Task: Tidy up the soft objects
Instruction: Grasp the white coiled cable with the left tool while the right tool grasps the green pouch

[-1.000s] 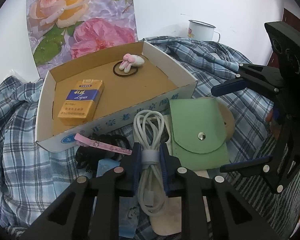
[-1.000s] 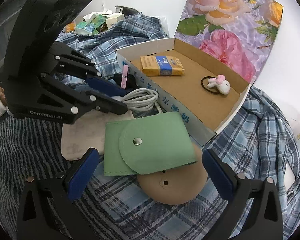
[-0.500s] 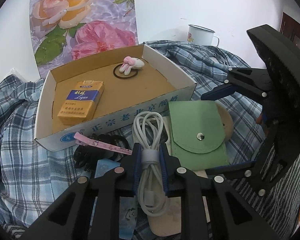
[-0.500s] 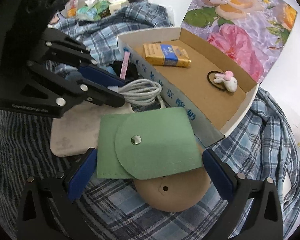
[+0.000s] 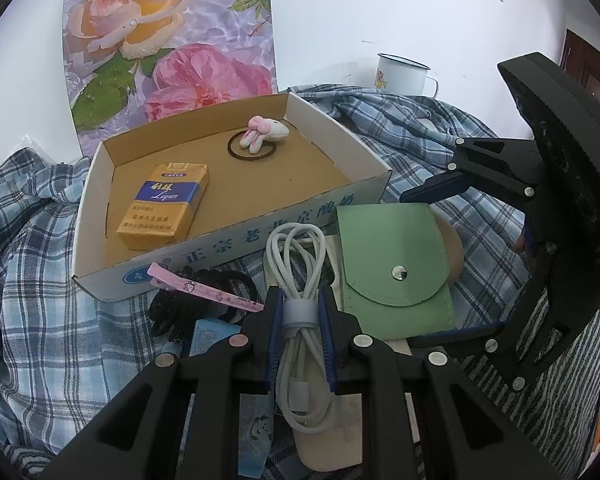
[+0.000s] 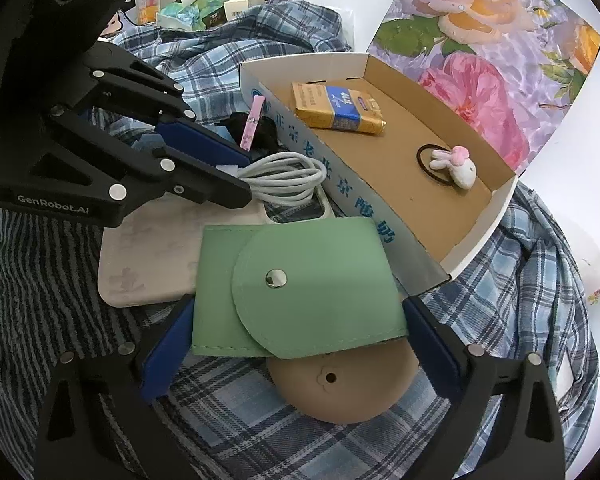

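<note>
My left gripper [image 5: 300,300] is shut on a coiled white cable [image 5: 296,248] at its grey strap, just in front of the cardboard box [image 5: 260,236]. The same cable [image 6: 288,176] shows in the right wrist view, pinched at the left gripper's tips [image 6: 244,176]. A green snap pouch [image 6: 312,256] lies flat on a tan round pad [image 6: 340,388]. My right gripper [image 6: 296,308] straddles the pouch; its jaws are closing, with the blue pads at the pouch's two side edges and the pouch undeformed. A yellow pack [image 5: 166,204] and a bunny hair tie [image 5: 266,134] lie in the box.
A pink hair clip [image 5: 204,288] and a black hair band [image 5: 172,308] lie by the box's front wall on plaid cloth. A beige phone case [image 6: 148,256] sits under the cable. An enamel mug [image 5: 400,74] and a rose picture [image 5: 168,52] stand behind.
My right gripper has come down and forward over the green pouch, so its pads now flank it, and the jaws have narrowed slightly. The left gripper and cable have not moved.
</note>
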The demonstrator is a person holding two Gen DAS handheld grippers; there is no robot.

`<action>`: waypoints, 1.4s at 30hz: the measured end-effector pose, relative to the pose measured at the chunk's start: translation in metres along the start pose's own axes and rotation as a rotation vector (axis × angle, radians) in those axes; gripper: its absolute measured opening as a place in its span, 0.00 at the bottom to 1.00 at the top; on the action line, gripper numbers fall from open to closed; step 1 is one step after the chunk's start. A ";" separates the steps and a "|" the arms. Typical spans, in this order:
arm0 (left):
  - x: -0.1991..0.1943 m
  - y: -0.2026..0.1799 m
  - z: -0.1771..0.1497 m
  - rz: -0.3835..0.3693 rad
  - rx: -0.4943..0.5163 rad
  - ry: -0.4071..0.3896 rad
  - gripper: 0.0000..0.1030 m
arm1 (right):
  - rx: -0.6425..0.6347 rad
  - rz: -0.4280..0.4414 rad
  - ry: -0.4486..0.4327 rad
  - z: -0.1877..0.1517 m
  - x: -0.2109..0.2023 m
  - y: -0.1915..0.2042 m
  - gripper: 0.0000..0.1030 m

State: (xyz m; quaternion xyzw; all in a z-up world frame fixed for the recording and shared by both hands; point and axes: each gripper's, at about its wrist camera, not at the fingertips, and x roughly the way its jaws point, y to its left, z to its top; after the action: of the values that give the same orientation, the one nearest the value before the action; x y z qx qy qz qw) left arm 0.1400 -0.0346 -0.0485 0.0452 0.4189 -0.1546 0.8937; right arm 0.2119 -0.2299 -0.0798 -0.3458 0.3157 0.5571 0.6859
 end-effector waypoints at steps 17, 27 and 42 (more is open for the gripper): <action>-0.012 0.004 0.003 -0.004 -0.026 -0.040 0.19 | 0.055 -0.066 -0.148 -0.006 -0.030 -0.009 0.34; -0.015 0.005 0.002 -0.001 -0.030 -0.040 0.19 | 0.070 0.025 -0.138 -0.003 -0.027 0.001 0.95; -0.020 0.014 0.000 0.003 -0.050 -0.050 0.19 | 0.156 0.072 -0.078 0.015 0.008 -0.005 0.78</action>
State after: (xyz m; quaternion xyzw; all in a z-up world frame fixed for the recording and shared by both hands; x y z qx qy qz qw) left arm 0.1327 -0.0168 -0.0337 0.0197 0.4001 -0.1436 0.9049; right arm 0.2192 -0.2141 -0.0772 -0.2576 0.3436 0.5681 0.7020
